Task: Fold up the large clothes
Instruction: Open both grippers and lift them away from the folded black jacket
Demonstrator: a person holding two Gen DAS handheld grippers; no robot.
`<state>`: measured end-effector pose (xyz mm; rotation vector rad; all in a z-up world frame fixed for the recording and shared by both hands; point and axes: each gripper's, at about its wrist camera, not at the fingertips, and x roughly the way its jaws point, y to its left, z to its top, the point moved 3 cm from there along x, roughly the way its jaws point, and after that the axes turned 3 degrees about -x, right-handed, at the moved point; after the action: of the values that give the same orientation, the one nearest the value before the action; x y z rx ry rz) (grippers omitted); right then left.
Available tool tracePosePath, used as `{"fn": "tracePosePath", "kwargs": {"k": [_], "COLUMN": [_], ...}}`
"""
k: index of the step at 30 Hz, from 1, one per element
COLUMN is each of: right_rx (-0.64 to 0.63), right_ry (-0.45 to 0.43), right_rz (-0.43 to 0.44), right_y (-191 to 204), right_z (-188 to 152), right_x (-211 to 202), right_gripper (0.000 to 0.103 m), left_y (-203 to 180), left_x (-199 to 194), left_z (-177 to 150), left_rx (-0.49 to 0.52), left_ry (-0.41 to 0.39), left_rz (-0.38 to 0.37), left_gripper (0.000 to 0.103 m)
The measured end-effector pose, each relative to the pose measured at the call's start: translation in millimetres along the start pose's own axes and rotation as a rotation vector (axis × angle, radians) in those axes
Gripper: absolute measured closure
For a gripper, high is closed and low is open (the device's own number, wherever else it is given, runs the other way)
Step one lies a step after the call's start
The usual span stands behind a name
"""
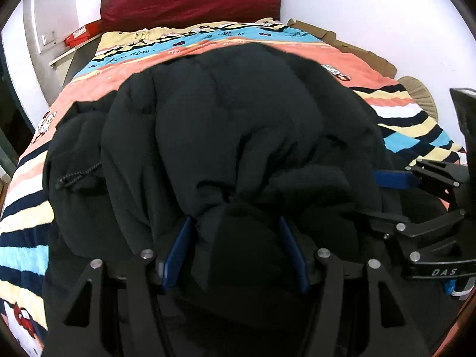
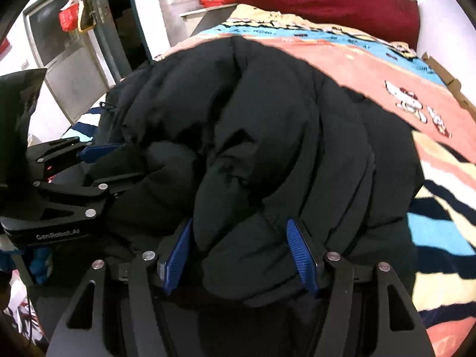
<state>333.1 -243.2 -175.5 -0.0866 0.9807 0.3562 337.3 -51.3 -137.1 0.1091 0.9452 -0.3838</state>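
Observation:
A big black puffer jacket [image 1: 226, 125] lies bunched on a striped bedspread [image 1: 26, 208]; it also fills the right wrist view [image 2: 267, 125]. My left gripper [image 1: 235, 232] has thick jacket fabric between its blue pads [image 1: 178, 253] and grips it. My right gripper [image 2: 241, 232] likewise holds a fold of the jacket between its blue pads [image 2: 300, 253]. The two grippers sit side by side at the jacket's near edge; the right one shows in the left wrist view [image 1: 395, 196], the left one in the right wrist view [image 2: 98, 163].
A dark red headboard cushion [image 1: 190, 0] stands at the far end of the bed. Red boxes [image 1: 83, 34] sit on a side shelf at the far left. Cardboard [image 1: 351, 44] lies along the bed's right side. A door and cabinet [image 2: 68, 47] stand left of the bed.

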Motion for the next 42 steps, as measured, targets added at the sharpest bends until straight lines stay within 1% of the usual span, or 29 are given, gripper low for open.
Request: {"fn": "tracePosePath", "kwargs": {"k": [3,6,11,14,17,21,24,30,36,42], "right_rx": [0.016,0.014,0.023,0.044,0.053,0.087,0.113,0.177,0.226,0.257], "right_ry": [0.010,0.017,-0.002,-0.037,-0.063,-0.081,-0.095,-0.124,-0.165,-0.222], "right_rz": [0.001,-0.009,-0.025,-0.033,-0.049,-0.079,-0.112,-0.176,-0.225,-0.237], "right_y": [-2.5,-3.9,-1.9,1.2,2.3,-2.9,-8.7,-21.0,-32.0,-30.1], "right_z": [-2.0,0.1,-2.2,-8.4,-17.7,-39.9,-61.9,-103.1,-132.5,-156.7], "right_x": [8.5,11.7,-1.2,-21.9,-42.5,-71.1,-96.8,-146.2,-193.7,-229.8], "right_gripper": [0.041,0.041,0.040,0.039,0.037,0.037,0.037,0.035,0.031,0.027], "left_y": [1.2,-1.4,-8.5,-12.8,-17.2,-22.6,-23.1,-21.0,-4.3,22.5], "left_x": [5.9,5.5,-17.6,-35.8,-63.7,-94.3,-116.1,-150.0,-183.6,-223.4], "left_z": [-2.3,-2.3,-6.1,-9.4,-16.7,-30.5,-44.5,-76.7,-107.5,-136.0], "left_rx": [-0.004,0.002,0.020,0.010,0.012,0.026,0.028,0.024,-0.009,-0.075], "left_ry": [0.001,-0.007,-0.063,-0.092,-0.141,-0.184,-0.204,-0.217,-0.234,-0.260], "left_rz": [0.002,0.020,0.083,0.094,0.112,0.140,0.151,0.162,0.181,0.222], "left_gripper": [0.045,0.045,0.045,0.045,0.045,0.045,0.045,0.045,0.045,0.044]}}
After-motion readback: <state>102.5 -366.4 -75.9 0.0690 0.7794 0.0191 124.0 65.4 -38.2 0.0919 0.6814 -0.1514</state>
